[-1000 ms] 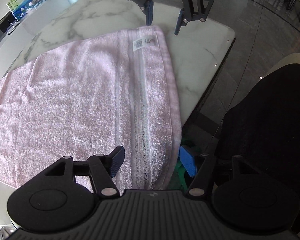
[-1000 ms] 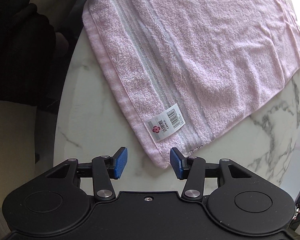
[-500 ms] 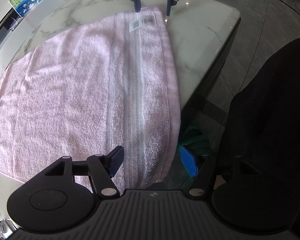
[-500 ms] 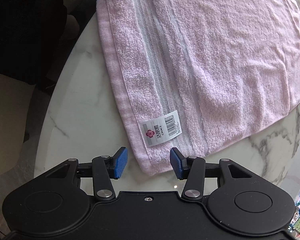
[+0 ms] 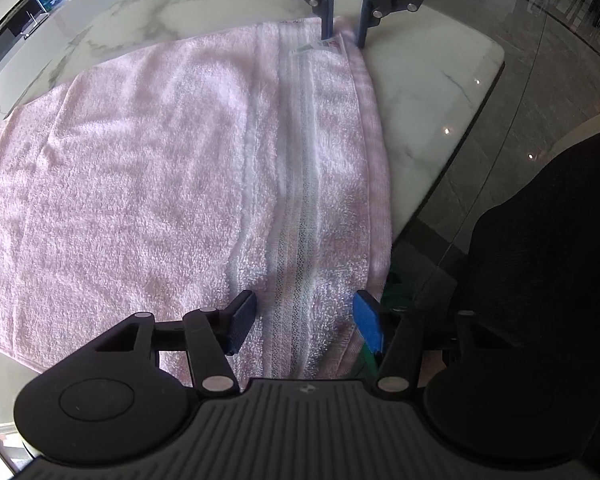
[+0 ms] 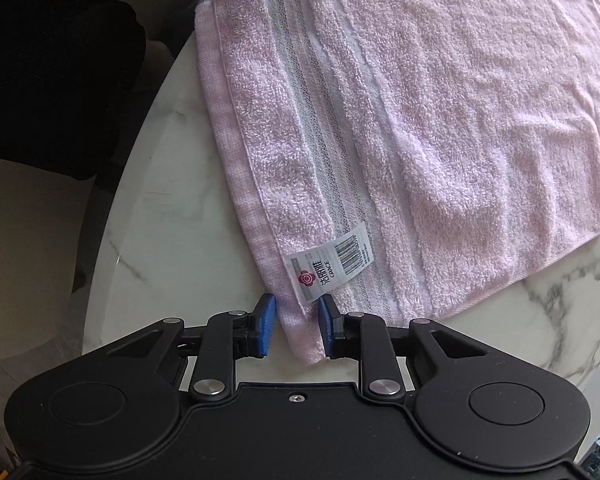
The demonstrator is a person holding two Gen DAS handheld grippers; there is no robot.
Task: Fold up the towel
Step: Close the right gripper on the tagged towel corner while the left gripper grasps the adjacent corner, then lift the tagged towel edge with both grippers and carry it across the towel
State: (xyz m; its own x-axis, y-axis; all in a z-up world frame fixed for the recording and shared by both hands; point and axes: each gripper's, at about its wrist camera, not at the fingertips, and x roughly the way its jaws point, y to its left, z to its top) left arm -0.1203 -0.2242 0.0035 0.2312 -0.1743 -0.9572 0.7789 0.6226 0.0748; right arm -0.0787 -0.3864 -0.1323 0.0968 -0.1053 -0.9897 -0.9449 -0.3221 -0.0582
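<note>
Over the table (image 6: 172, 216), both grippers' fingers are closing around towel (image 5: 160, 168) corners; a shallow, uneven pinch could slip on lifting.

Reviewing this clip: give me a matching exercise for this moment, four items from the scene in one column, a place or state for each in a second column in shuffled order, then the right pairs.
Column one:
1. pink terry towel
2. white barcode label
3. left gripper
4. right gripper

Column two:
A. jaws closing at the towel corner by the label
B. spread flat on the white marble table
C. sewn on near one towel corner
D. jaws closing over the striped band at the towel's other corner

Pairs: 1-B, 2-C, 3-D, 4-A
</note>
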